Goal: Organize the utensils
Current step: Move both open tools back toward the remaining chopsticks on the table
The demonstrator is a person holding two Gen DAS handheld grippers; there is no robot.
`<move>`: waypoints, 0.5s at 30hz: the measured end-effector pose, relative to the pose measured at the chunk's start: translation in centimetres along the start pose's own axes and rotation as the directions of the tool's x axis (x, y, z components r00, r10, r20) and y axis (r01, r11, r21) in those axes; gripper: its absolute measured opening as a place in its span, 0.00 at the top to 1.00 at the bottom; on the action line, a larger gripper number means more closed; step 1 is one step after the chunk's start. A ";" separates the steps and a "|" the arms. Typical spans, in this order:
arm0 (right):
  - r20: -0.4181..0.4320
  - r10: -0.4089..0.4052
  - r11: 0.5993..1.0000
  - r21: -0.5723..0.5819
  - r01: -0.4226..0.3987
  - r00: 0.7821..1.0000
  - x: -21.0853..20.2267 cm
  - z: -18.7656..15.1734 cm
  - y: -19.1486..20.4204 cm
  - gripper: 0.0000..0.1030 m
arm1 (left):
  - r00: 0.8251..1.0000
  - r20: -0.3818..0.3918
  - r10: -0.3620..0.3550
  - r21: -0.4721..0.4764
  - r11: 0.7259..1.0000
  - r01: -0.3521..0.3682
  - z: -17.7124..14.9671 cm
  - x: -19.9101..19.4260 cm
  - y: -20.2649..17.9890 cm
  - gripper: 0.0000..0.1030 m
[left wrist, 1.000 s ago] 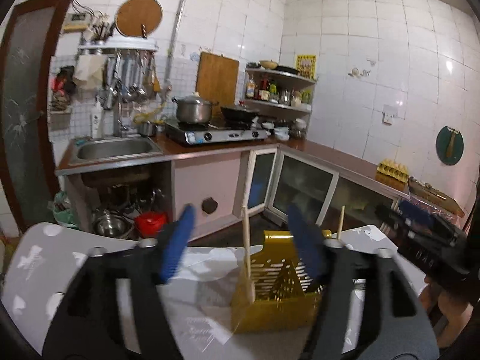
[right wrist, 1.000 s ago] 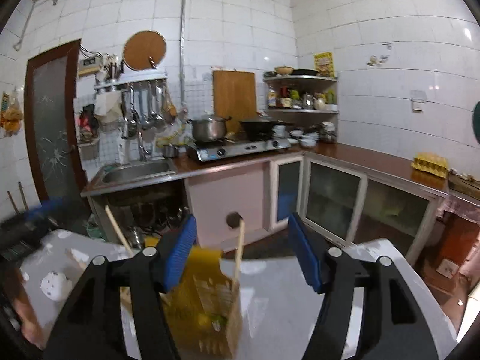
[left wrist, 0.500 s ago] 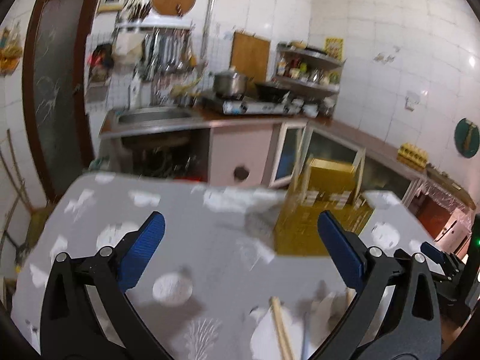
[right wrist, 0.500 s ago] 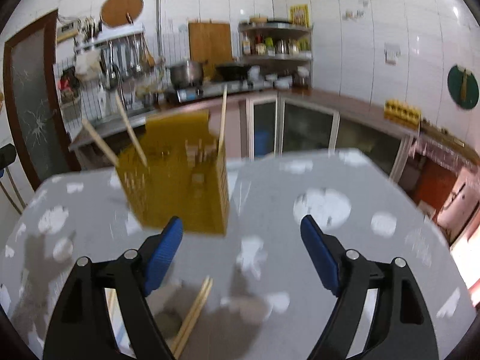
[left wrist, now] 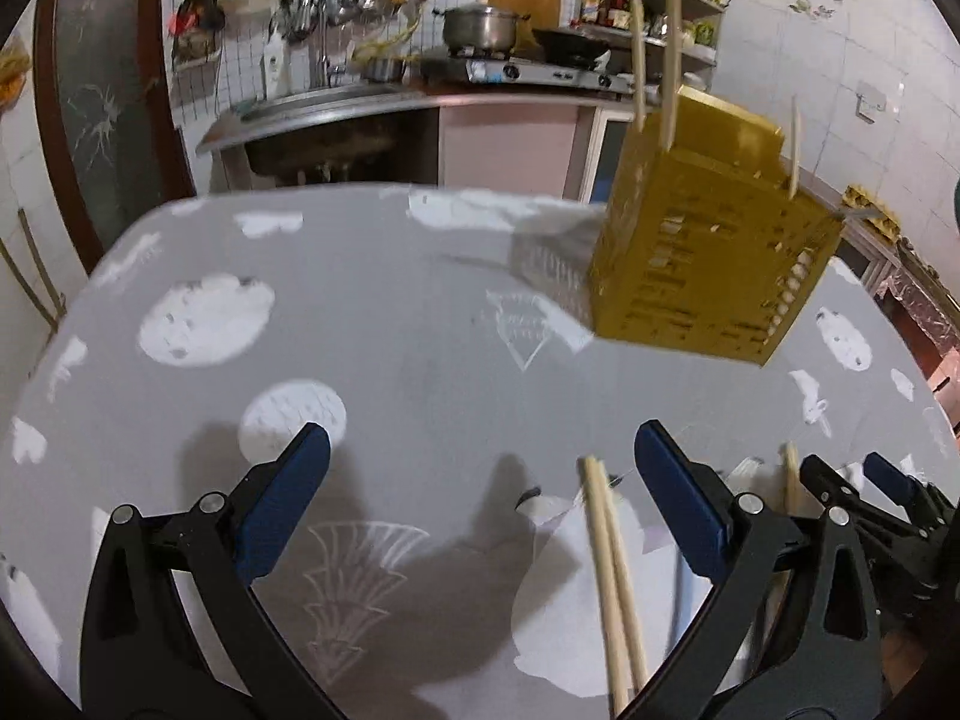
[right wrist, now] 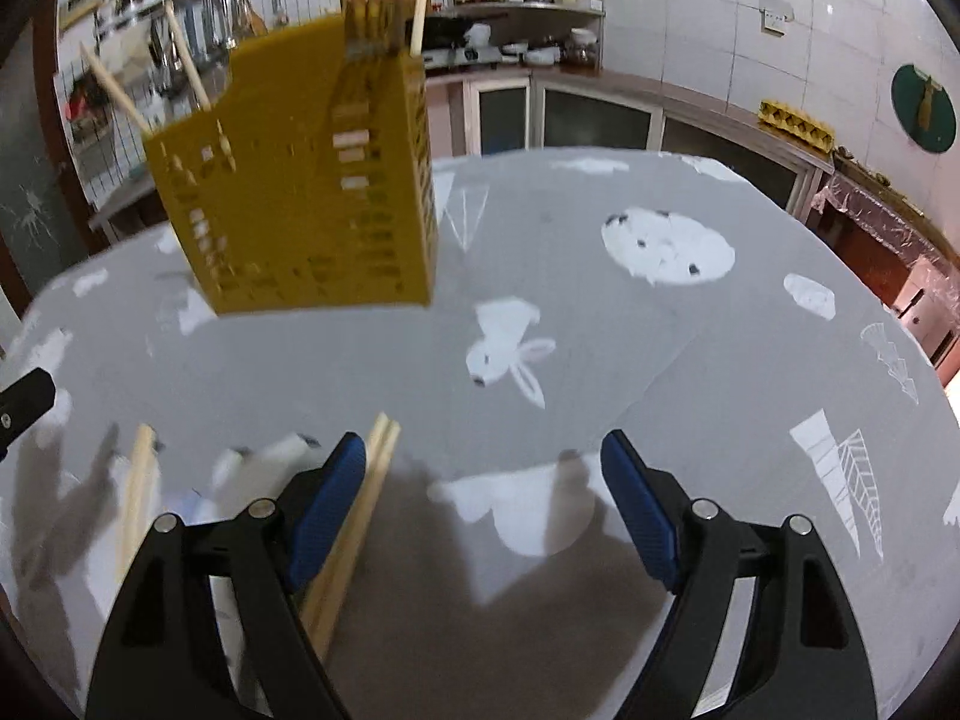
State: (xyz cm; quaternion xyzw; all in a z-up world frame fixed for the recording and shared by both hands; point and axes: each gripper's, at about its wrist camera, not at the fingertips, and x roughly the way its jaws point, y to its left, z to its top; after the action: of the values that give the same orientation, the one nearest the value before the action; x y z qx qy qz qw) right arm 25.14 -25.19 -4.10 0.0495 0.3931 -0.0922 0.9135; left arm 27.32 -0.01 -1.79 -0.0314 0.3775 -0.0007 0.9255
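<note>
A yellow slotted utensil holder (left wrist: 708, 252) (right wrist: 312, 180) stands on the grey patterned table (left wrist: 390, 312), with a few chopsticks upright in it. A pair of wooden chopsticks (left wrist: 612, 570) (right wrist: 366, 498) lies flat near the front. My left gripper (left wrist: 480, 438) hangs open above the cloth, with that pair just inside its right finger. My right gripper (right wrist: 483, 444) is open too, the pair lying under its left finger. A single chopstick (right wrist: 138, 492) (left wrist: 792, 474) and a blurred white item (right wrist: 264, 456) lie between the two grippers. Neither gripper holds anything.
The table's rounded far edge (left wrist: 300, 198) faces a kitchen counter with a sink (left wrist: 324, 102) and a stove with a pot (left wrist: 480, 30). Cabinets with glass doors (right wrist: 600, 120) run along the right wall. The left gripper's tip (right wrist: 24, 402) shows at the right wrist view's left edge.
Both grippers have come down and tilted toward the table, and their jaws have spread wider. The holder has risen in both views and the loose chopsticks have come into sight.
</note>
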 end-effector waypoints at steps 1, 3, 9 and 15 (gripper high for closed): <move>0.000 -0.003 1.000 0.001 0.003 1.000 0.0 0.0 0.0 0.23 | 1.000 -0.004 0.005 0.000 1.000 -0.005 -0.3 0.3 -0.1 0.05; -0.001 -0.010 1.000 0.007 0.010 1.000 0.0 -0.1 -0.1 0.23 | 1.000 -0.023 0.017 0.005 1.000 -0.017 -0.8 1.2 -0.1 0.05; -0.030 0.020 0.999 0.034 -0.019 0.999 0.4 -0.1 -0.4 0.24 | 0.994 -0.097 0.045 0.026 0.999 -0.042 -1.5 3.2 0.0 0.05; -0.039 0.024 1.000 0.018 -0.023 0.999 0.4 -0.3 0.3 0.25 | 0.993 -0.107 0.040 0.029 0.999 -0.037 -1.8 3.5 -0.2 0.05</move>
State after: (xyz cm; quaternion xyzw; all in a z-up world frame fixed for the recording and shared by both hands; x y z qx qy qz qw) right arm 25.30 -24.92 -4.60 0.0638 0.4097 -0.0839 0.9061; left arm 28.56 -0.45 -5.52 -0.0117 0.4273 0.0103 0.9040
